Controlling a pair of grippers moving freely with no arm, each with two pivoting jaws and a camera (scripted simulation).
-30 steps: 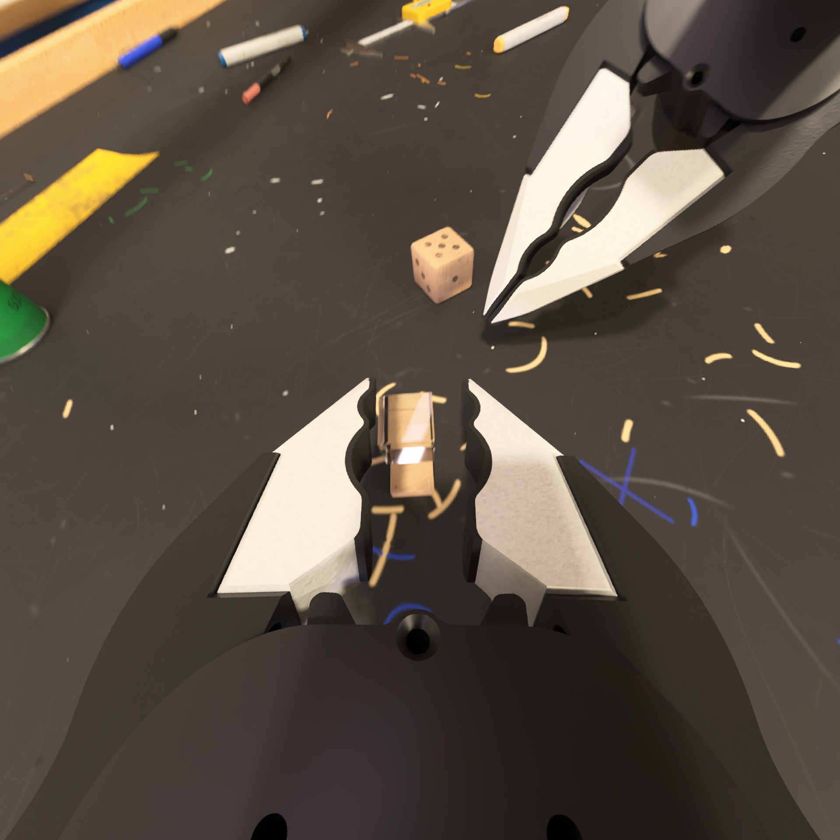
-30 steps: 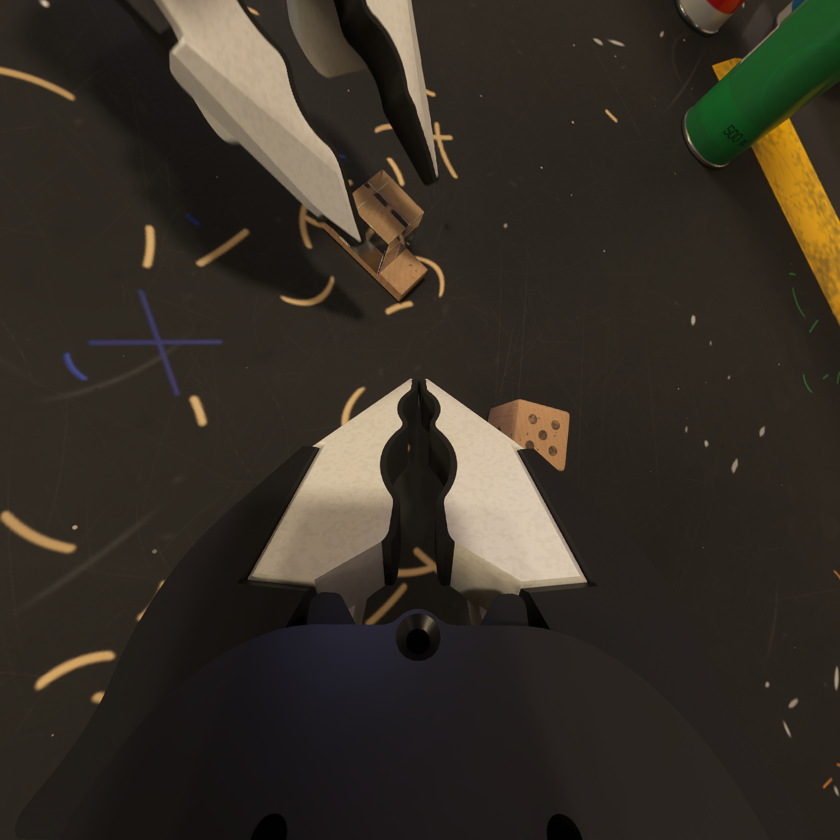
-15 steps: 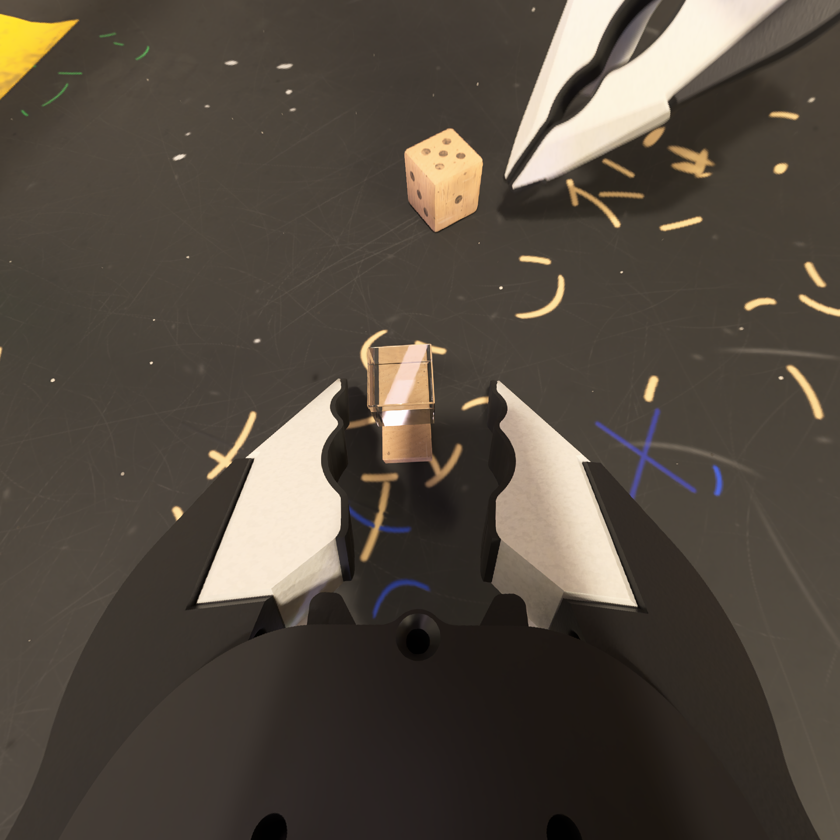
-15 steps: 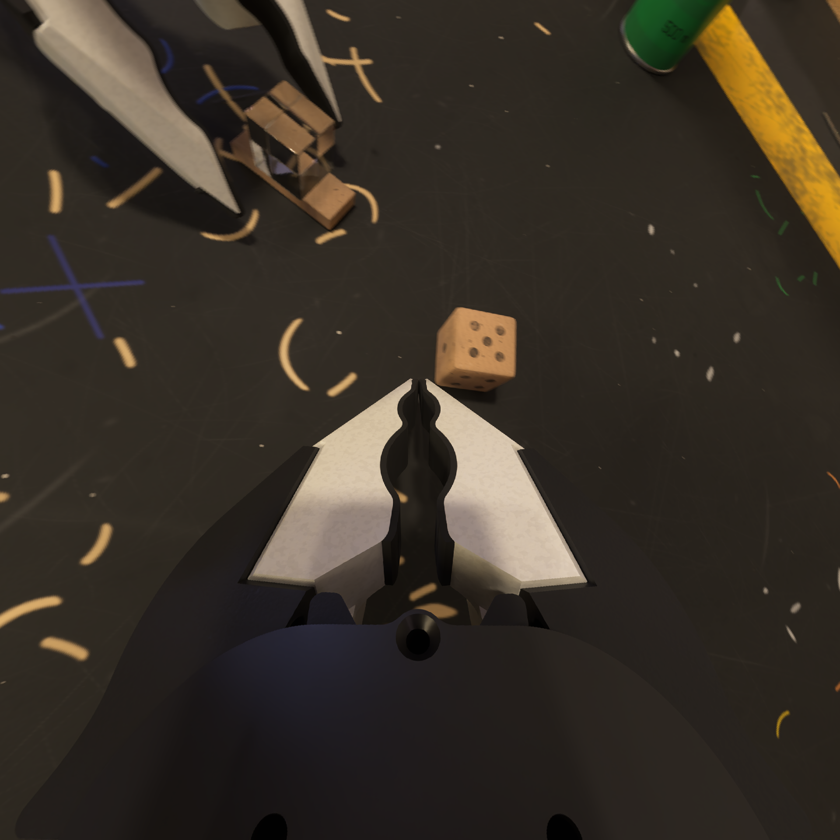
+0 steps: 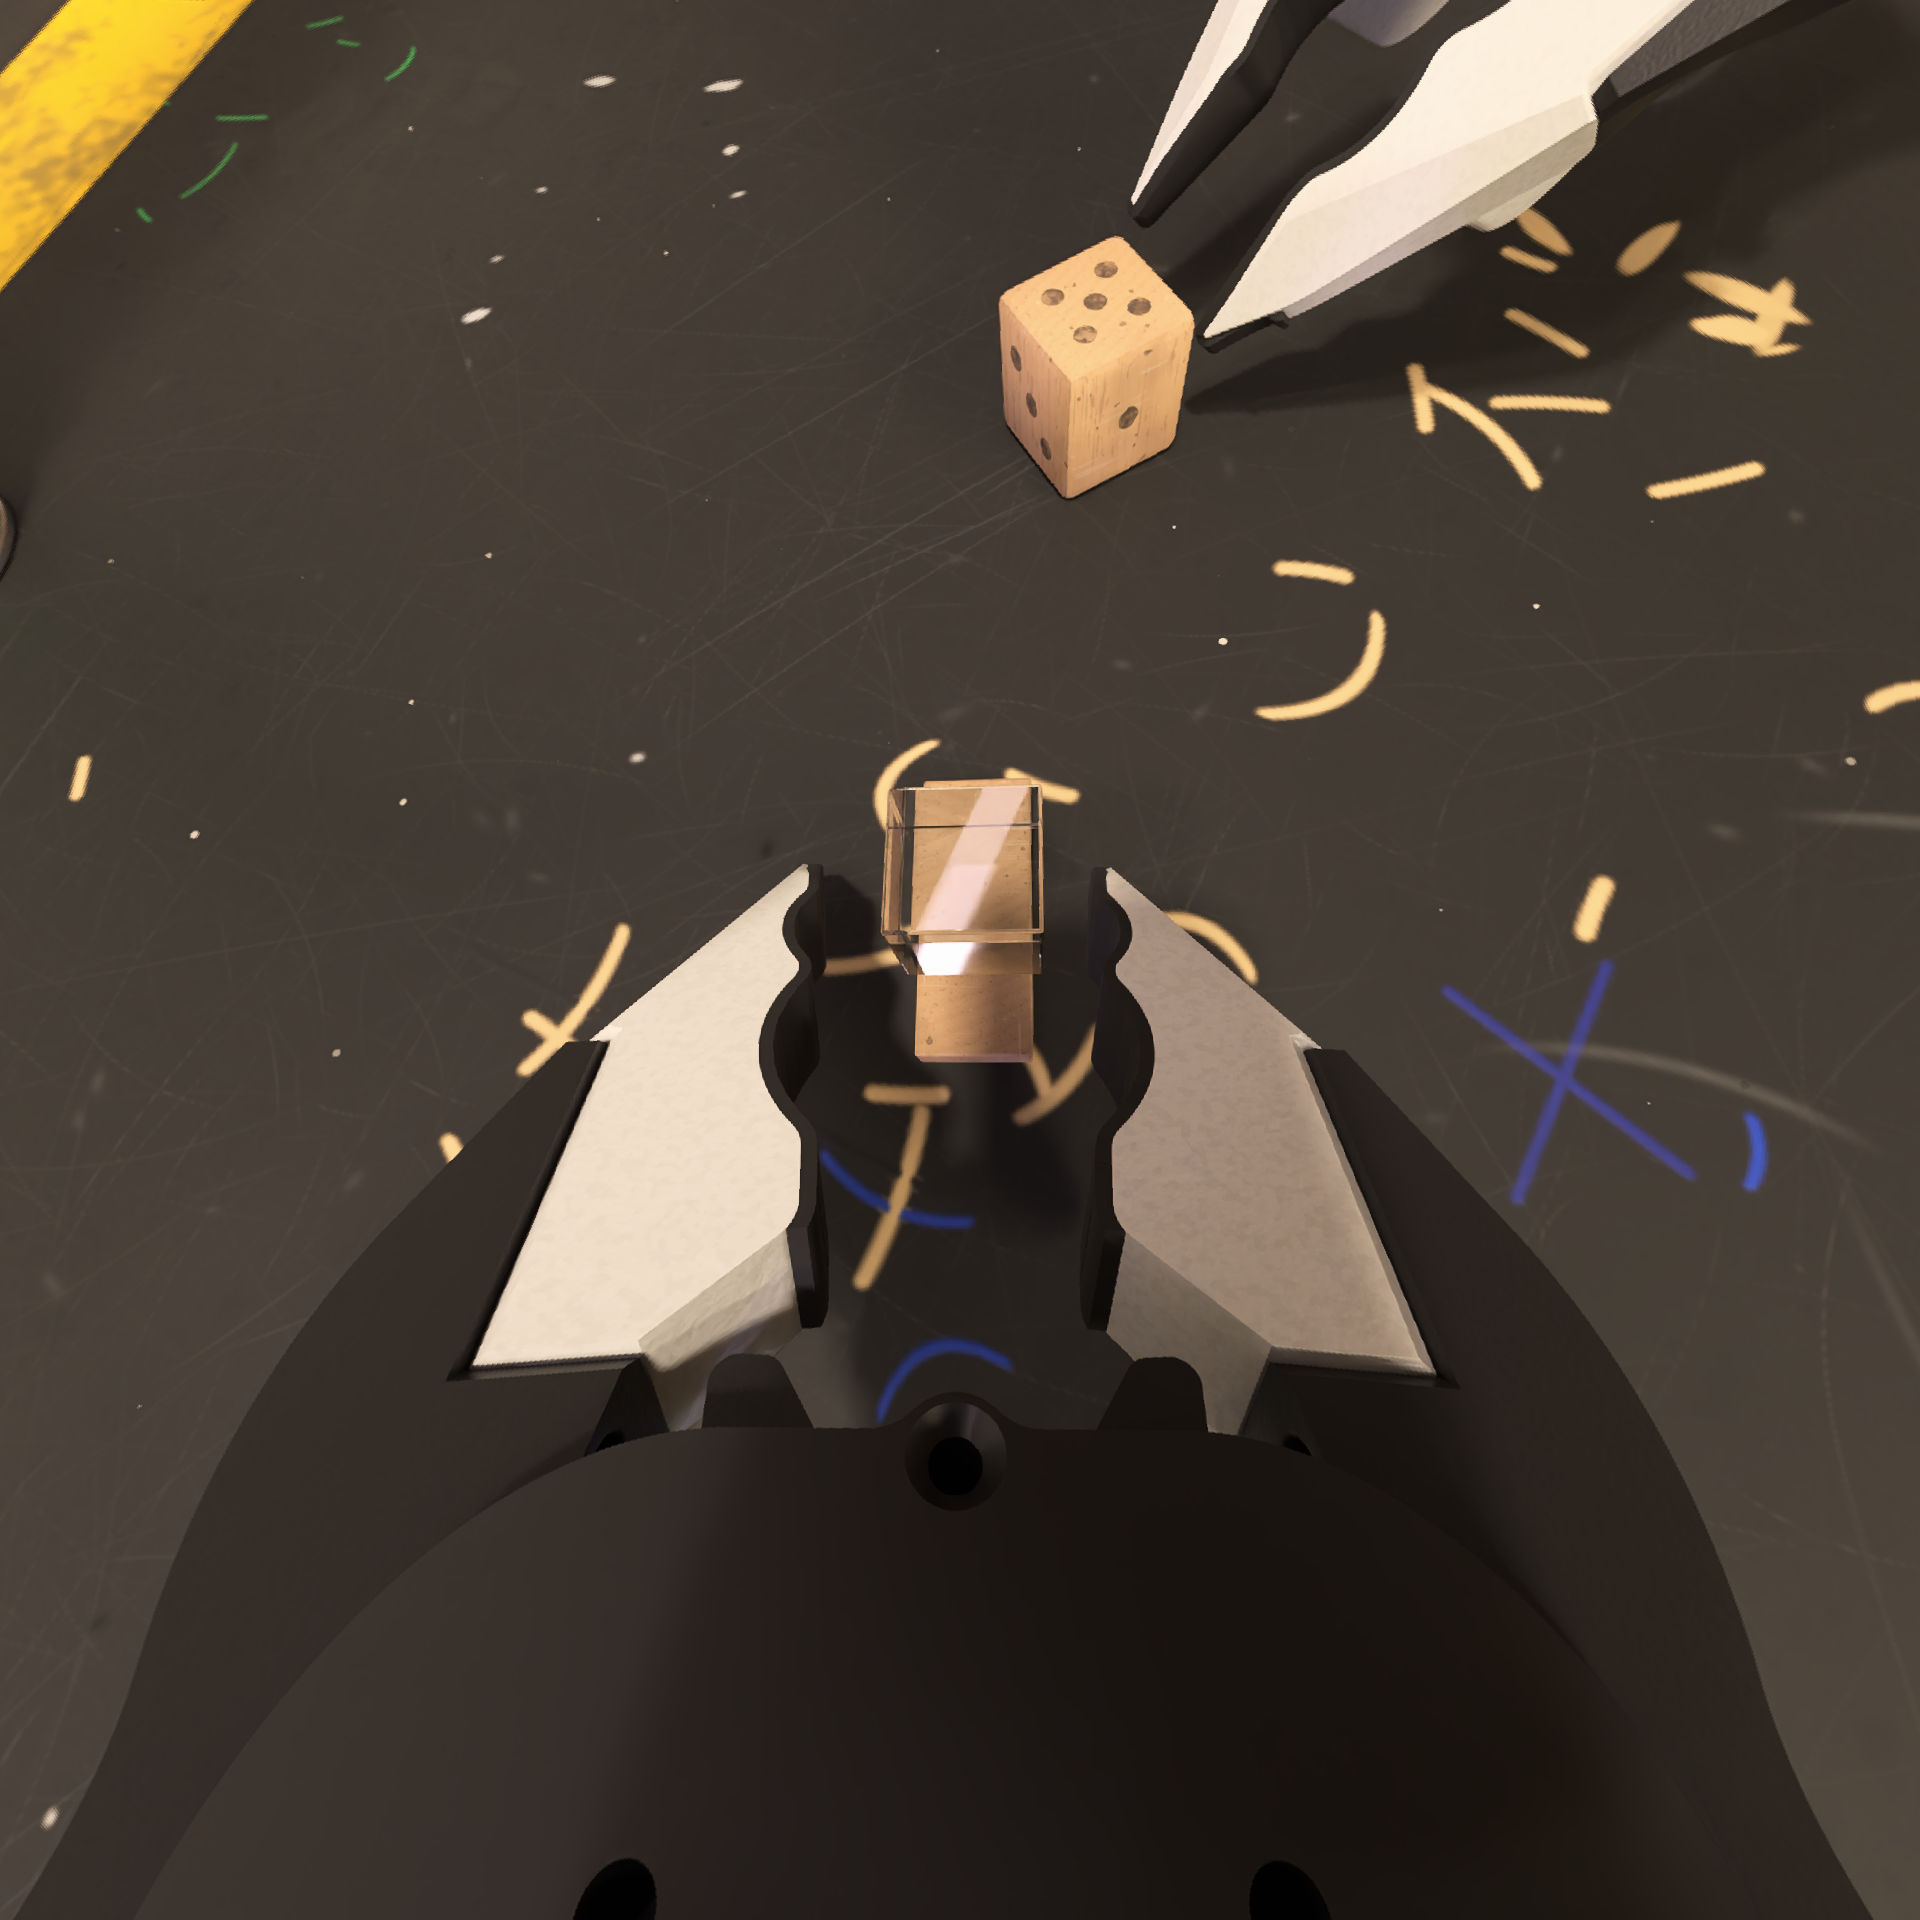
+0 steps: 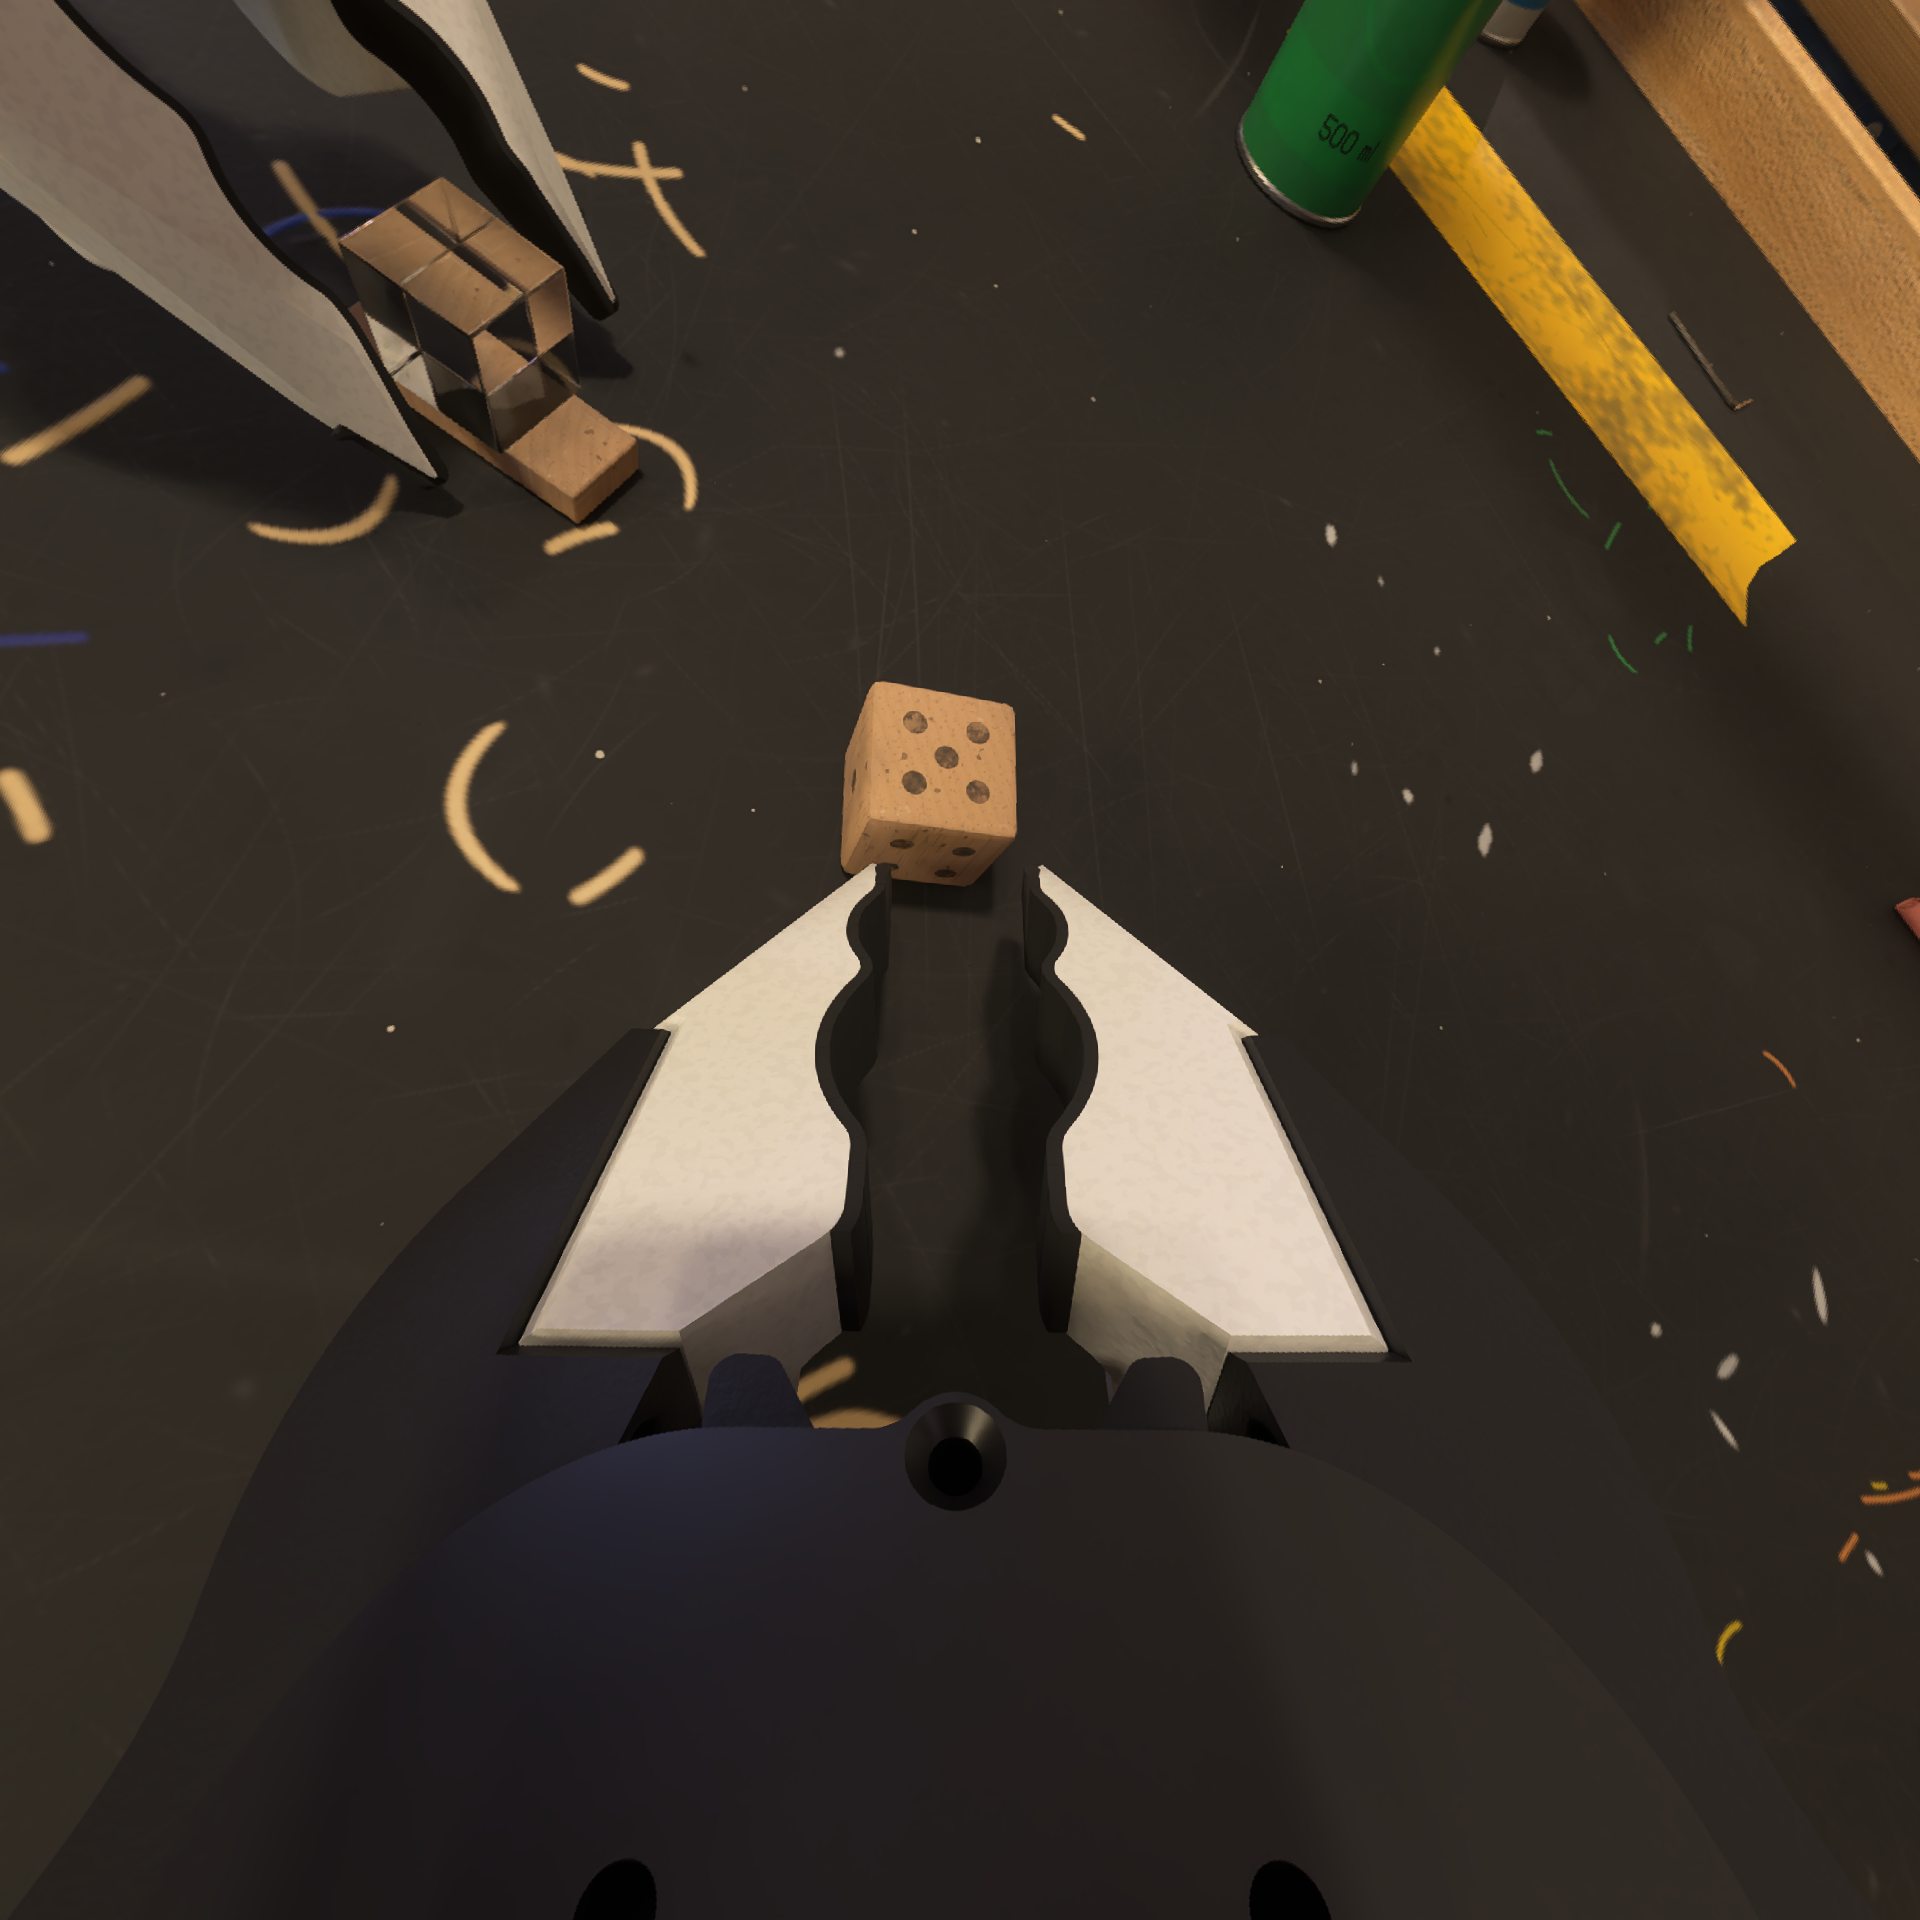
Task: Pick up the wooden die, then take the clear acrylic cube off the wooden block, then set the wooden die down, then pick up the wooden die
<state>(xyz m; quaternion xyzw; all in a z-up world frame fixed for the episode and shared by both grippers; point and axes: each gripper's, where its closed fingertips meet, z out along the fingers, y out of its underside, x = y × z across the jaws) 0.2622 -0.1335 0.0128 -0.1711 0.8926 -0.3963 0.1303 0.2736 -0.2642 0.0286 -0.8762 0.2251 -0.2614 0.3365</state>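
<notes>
While the left claw point(image 5: 956, 883) gapes empty around the clear acrylic cube point(image 5: 961, 868); right claw point(image 6: 956, 878) parted, empty, behind the wooden die point(image 6: 928, 781)

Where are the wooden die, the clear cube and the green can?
wooden die point(image 6: 940, 758), right wrist view, on its top face with five dots.
clear cube point(image 5: 961, 868), left wrist view, on its near face.
green can point(image 6: 1335, 104), right wrist view, on its side wall.
</notes>
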